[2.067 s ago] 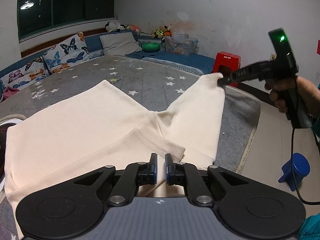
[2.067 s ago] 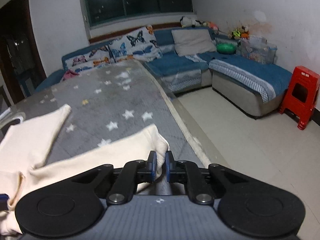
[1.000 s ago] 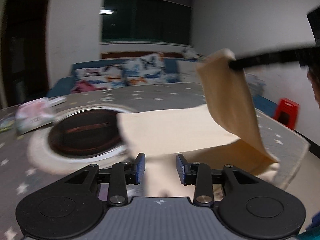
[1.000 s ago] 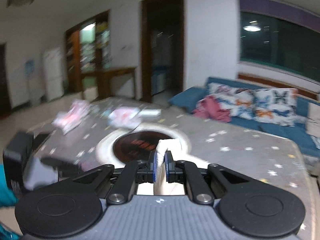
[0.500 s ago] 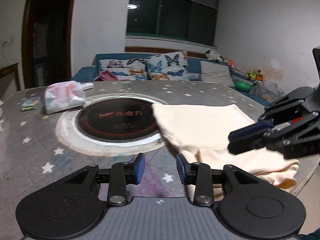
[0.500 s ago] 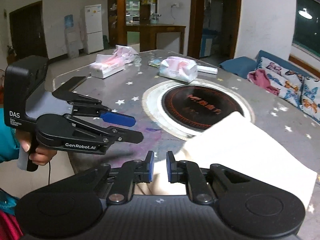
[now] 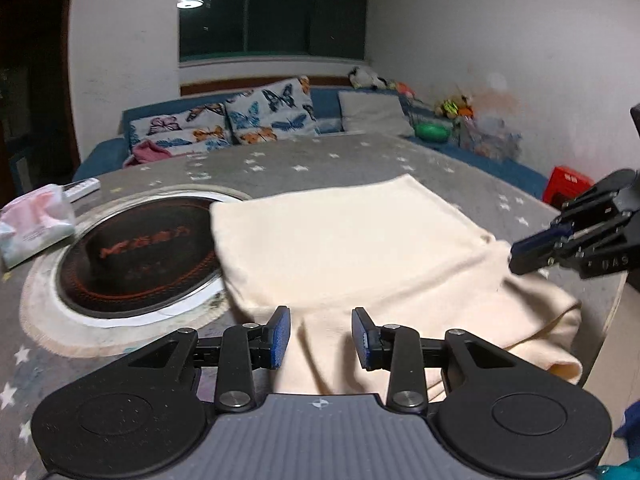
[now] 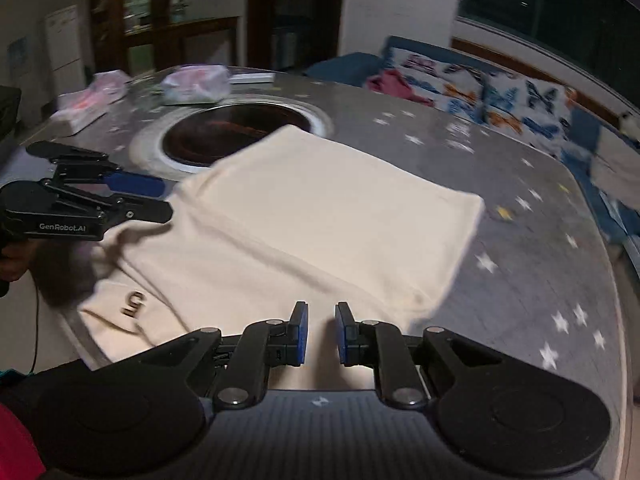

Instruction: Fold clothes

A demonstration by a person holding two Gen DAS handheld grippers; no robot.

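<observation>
In the left wrist view, the left gripper (image 7: 319, 336) is seen at lower centre with its tongs spread and nothing between them; the cream garment (image 7: 360, 248) is spread across the middle on the star-patterned table (image 7: 360, 160), one layer doubled over another, its far corner overlapping the round cooktop (image 7: 132, 256); in the right wrist view, the right gripper (image 8: 321, 333) is likewise parted and empty at lower centre; one fold is judged laid, with further halving and smoothing probably left.
</observation>
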